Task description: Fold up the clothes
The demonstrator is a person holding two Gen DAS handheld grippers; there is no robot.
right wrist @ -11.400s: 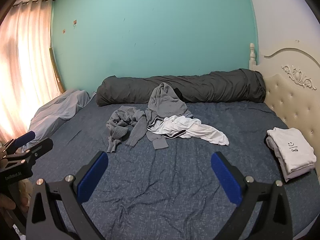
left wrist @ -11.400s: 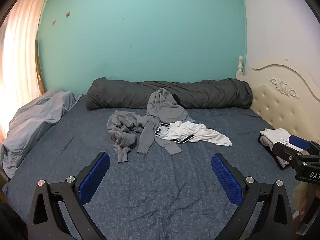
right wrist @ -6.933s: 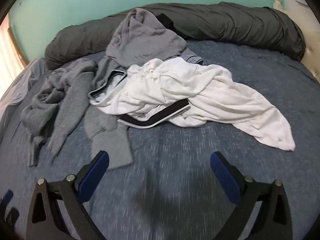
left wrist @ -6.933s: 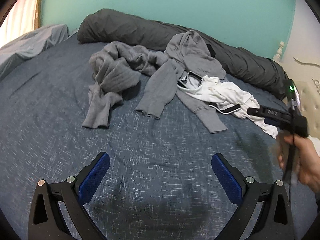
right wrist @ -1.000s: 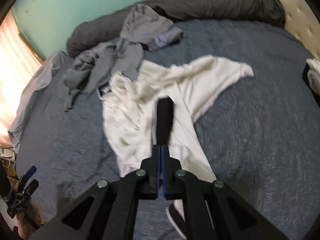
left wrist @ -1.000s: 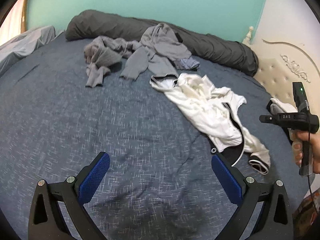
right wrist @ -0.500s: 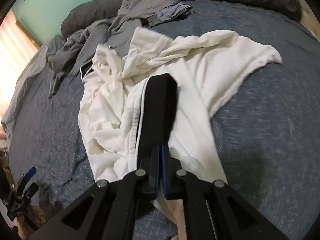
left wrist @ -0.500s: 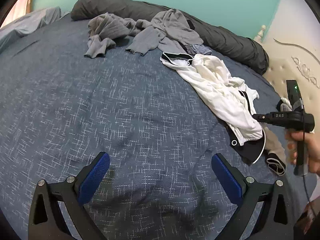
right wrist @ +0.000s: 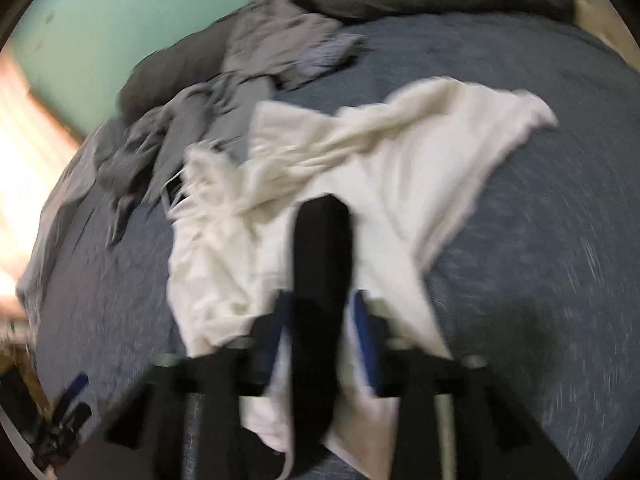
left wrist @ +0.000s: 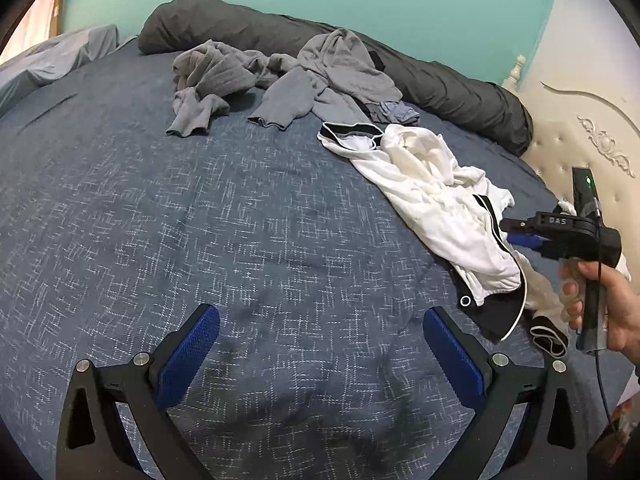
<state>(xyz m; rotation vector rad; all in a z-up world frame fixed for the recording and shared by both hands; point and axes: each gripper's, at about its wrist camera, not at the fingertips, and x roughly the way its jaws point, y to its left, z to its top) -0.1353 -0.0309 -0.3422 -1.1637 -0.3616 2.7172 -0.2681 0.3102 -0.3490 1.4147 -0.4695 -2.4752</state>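
We judged the step in hand to be laying out one garment for folding; the white black-trimmed top lay crumpled on the near right of the bed, well apart from the grey clothes heaped at the far side against the rolled dark duvet.

The left claw stood wide open over bare sheet, holding nothing. The right claw had its blue pads either side of the top's black band; through the blur we could not tell whether they pinched it or stood loose about it.

The next move, we thought, called for a second hold on another edge so that the cloth could be drawn flat.

The left view alone showed the right claw from outside, the hand on its handle and the top's dark hem curled near it. The right view alone showed the band between the pads and a white flap spread away to the far right.
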